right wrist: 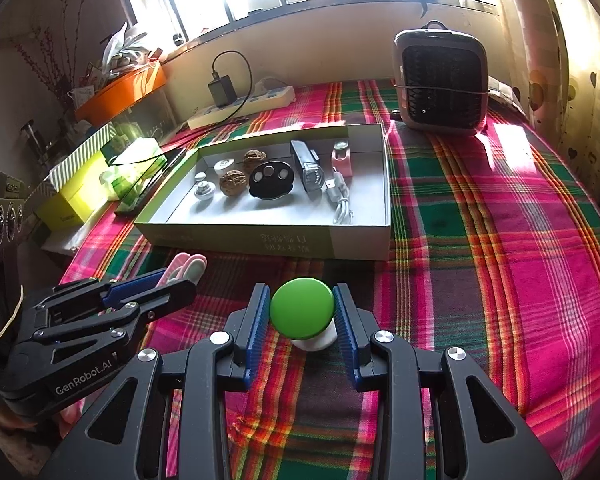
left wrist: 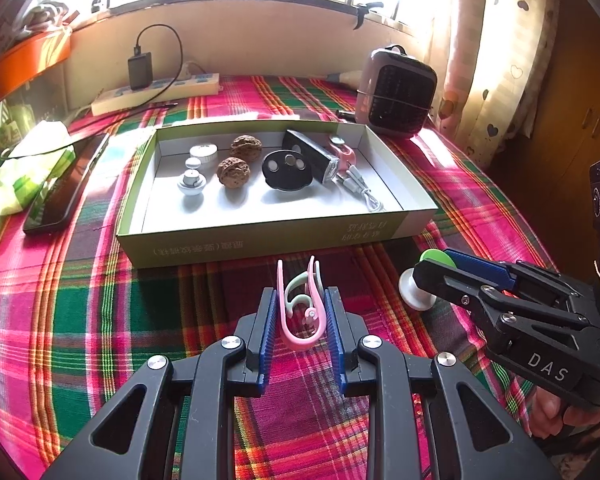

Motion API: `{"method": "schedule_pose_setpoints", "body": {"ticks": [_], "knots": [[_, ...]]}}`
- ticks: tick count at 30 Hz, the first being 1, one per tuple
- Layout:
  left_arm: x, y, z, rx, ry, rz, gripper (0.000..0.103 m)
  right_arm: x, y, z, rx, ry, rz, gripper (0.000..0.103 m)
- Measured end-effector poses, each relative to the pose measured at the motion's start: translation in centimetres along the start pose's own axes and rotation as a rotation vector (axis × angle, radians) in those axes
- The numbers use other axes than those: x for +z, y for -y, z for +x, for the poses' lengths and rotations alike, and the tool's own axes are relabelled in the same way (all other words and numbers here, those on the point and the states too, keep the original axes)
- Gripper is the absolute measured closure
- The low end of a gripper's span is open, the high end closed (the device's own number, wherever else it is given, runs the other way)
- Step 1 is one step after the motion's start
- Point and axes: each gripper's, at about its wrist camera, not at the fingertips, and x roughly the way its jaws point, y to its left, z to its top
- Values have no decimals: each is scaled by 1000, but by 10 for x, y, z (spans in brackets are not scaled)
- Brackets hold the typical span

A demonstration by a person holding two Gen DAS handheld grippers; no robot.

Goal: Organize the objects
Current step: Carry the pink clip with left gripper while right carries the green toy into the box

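Note:
My left gripper [left wrist: 300,296] is shut on a pink U-shaped clip [left wrist: 296,340] with a mint hook nested inside it, just in front of the box. The same clip's tips [right wrist: 188,266] stick out of that gripper in the right wrist view. My right gripper [right wrist: 302,292] is shut on a round green-capped knob [right wrist: 302,308] with a white base; it shows at right in the left wrist view [left wrist: 414,292]. The shallow green box [left wrist: 260,236] holds two walnuts [left wrist: 233,172], white knobs, a black disc, a black lamp, a pink item and a white cable.
The table wears a plaid cloth [right wrist: 480,280]. A small heater [right wrist: 440,80] stands behind the box at the right. A phone [left wrist: 60,188] and a tissue pack lie left of the box. A power strip with a charger [left wrist: 156,88] runs along the back wall.

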Motion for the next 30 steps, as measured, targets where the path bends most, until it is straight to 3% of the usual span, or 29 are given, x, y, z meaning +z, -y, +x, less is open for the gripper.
{"method": "schedule_pose_setpoints", "body": {"ticks": [12, 30], "knots": [[19, -9, -17, -8, 58, 5, 81, 24, -7, -8, 98, 26, 36, 69], [48, -35, -6, 16, 75, -10, 81, 65, -20, 16, 113, 23, 6, 69]]}}
